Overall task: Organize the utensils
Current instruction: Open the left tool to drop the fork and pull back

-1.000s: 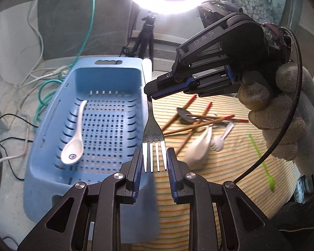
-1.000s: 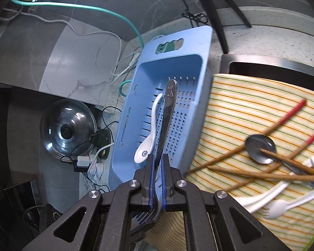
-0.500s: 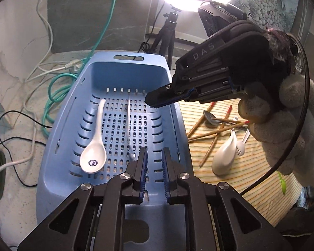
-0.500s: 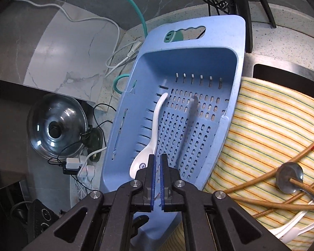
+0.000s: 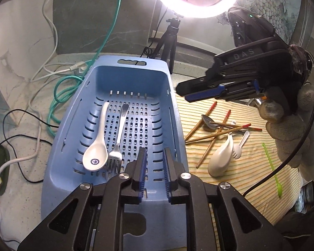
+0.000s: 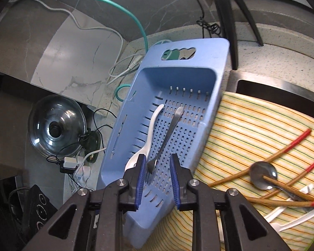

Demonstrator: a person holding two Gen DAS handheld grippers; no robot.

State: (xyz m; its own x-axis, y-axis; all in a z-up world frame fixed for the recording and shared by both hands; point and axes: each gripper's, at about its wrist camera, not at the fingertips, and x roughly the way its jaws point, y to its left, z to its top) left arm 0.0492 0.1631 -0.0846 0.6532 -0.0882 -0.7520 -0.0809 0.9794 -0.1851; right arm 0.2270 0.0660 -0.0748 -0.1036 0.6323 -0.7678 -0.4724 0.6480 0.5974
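Observation:
A metal fork [image 5: 120, 129] lies flat in the blue perforated basket [image 5: 152, 64], beside a white ceramic spoon [image 5: 95, 156]. My left gripper [image 5: 153, 165] hovers over the basket's near end; its jaws are opening and nothing is between them. My right gripper [image 5: 183, 94], held by a gloved hand, hangs above the basket's right rim. In the right wrist view my right gripper [image 6: 157, 173] has its jaws opening. The fork [image 6: 169, 131] rests on the floor of the basket [image 6: 209, 52] below the gap, and the pads do not touch it.
To the basket's right, a striped cloth [image 5: 251, 167] carries red-tipped chopsticks [image 5: 217, 133], a metal spoon [image 5: 207, 121], a white spoon [image 5: 219, 159], a plastic fork [image 5: 238, 150] and a green pick [image 5: 272, 167]. A ring light on a tripod [image 5: 169, 41] stands behind. Cables and a glass lid [image 6: 54, 127] lie left.
A second ago my right gripper was shut on the fork's handle, its tines between my left fingers. The fork now lies in the basket, and my right gripper has opened and drawn back.

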